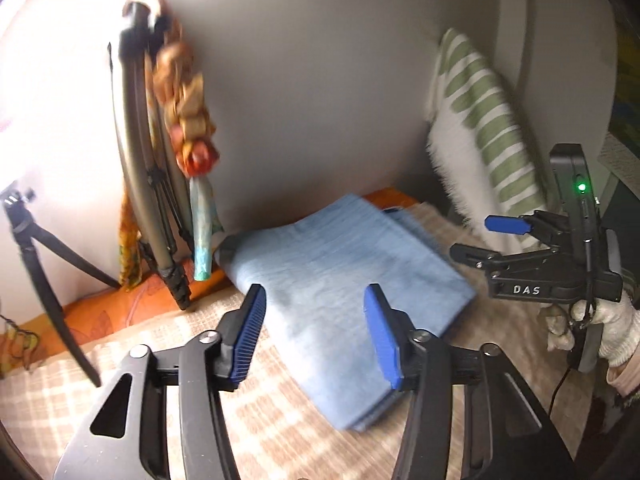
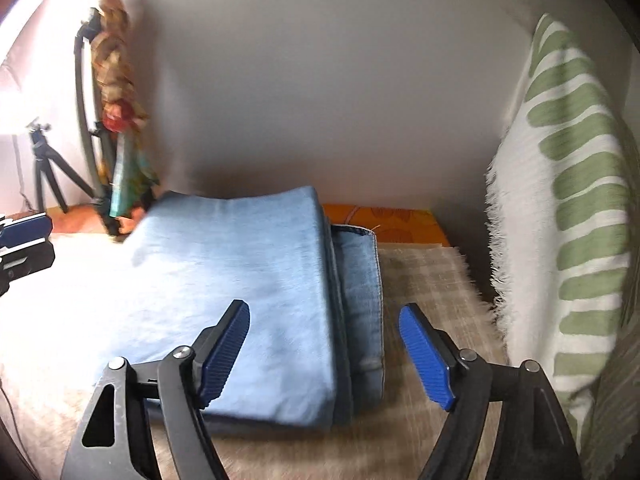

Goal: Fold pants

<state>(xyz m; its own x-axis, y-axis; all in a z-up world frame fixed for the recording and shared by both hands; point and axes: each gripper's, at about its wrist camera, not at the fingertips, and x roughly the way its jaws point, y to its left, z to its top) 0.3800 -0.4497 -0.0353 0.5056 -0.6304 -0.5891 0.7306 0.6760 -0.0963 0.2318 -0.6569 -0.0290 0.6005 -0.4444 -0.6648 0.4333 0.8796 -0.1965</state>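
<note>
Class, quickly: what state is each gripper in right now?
Left gripper: open, holding nothing, above the folded pants.
Right gripper: open, holding nothing.

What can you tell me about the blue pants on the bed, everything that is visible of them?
The pants are light blue denim, folded into a compact rectangular stack of several layers. In the right wrist view the layered edges and a hem show on the right side. They lie flat on a beige checked blanket, near the wall. Both grippers stand open above the stack, and nothing grips it. The picture is somewhat blurred, so the stitching is hard to read.
</note>
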